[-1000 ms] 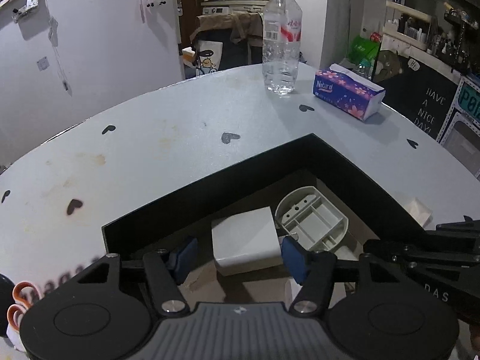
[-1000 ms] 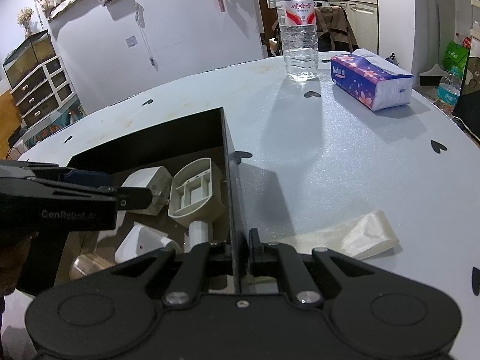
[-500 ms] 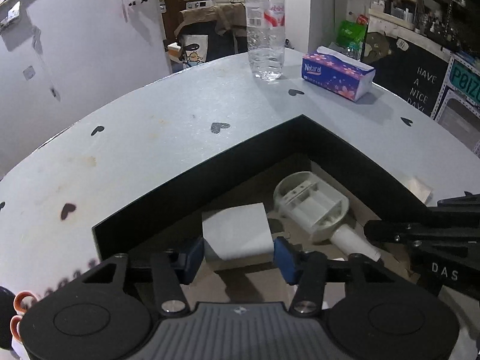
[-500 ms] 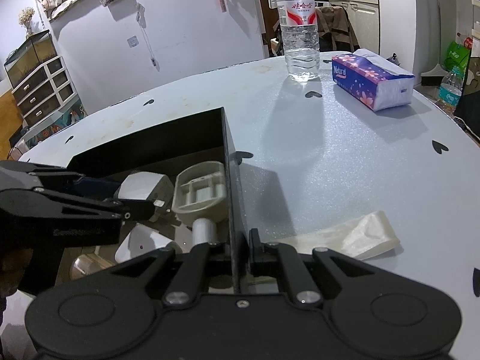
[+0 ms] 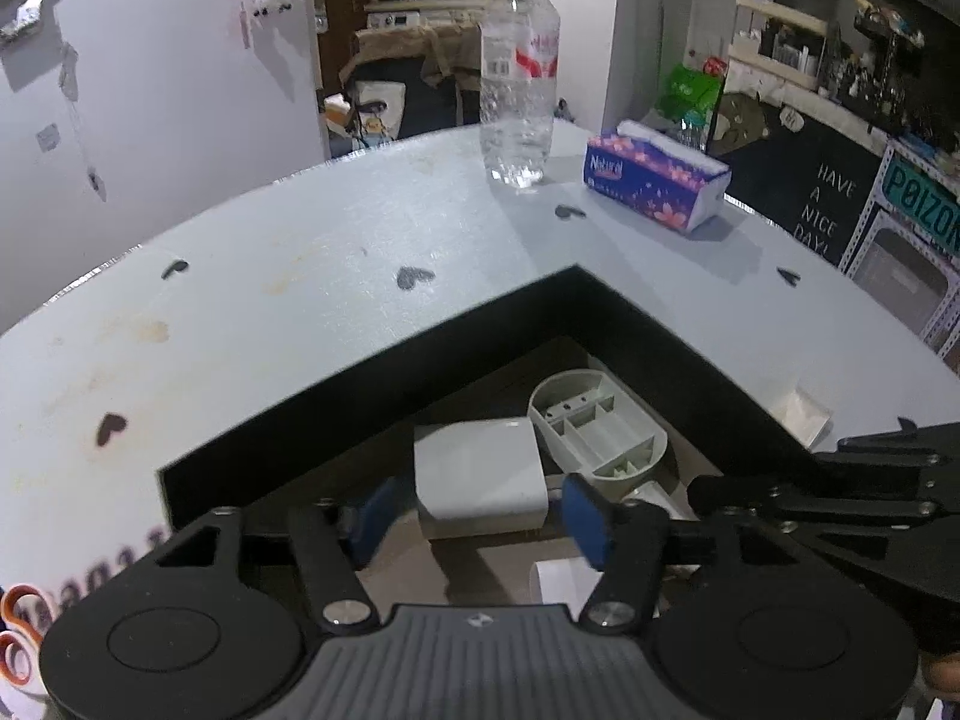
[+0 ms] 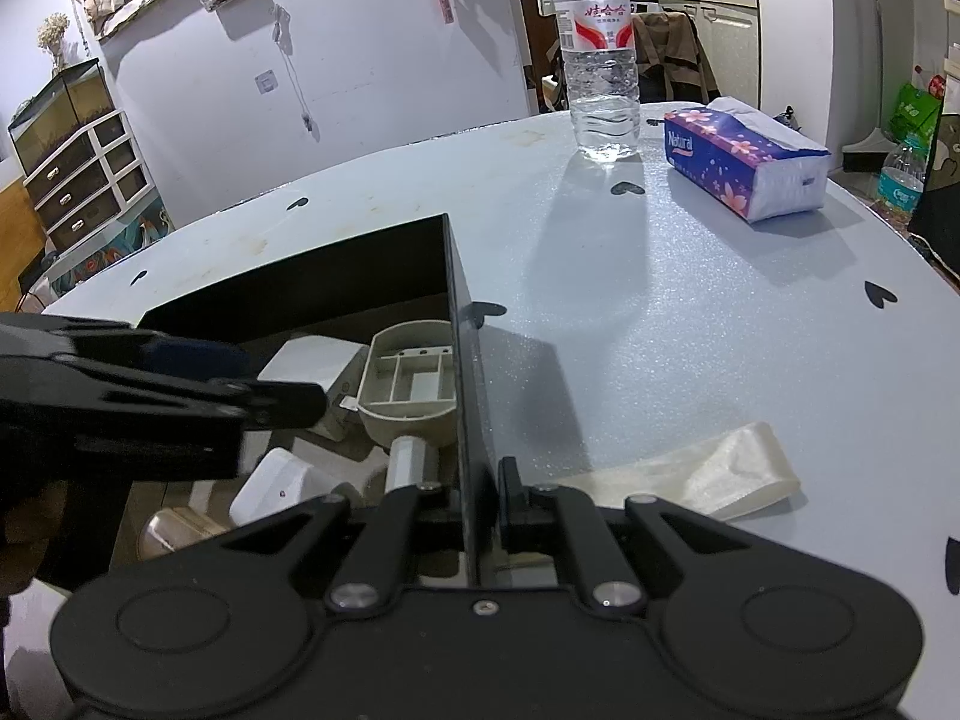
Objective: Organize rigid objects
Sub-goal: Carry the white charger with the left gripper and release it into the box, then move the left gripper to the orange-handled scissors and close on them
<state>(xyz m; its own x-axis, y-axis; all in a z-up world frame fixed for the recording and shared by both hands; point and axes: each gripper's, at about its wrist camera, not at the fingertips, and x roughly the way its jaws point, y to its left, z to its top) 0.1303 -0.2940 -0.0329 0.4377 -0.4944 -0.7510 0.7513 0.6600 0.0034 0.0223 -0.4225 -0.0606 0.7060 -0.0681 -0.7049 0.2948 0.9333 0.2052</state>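
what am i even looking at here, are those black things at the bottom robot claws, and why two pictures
They are handheld grippers, one in each of a person's hands, each with a camera looking along its fingers: hence two pictures. The left gripper has just been opening; its blue pads flank a white block without pressing it, inside a black box beside a grey plastic housing. The right gripper is shut on the box's wall. On the table stand a water bottle, a tissue pack and a clear plastic bag.

The left gripper (image 5: pixel 477 510) is matte black with blue pads (image 5: pixel 585 519), silver screws and a ribbed grey centre plate. The right gripper (image 6: pixel 483 495) is all black, with round discs and silver screws.
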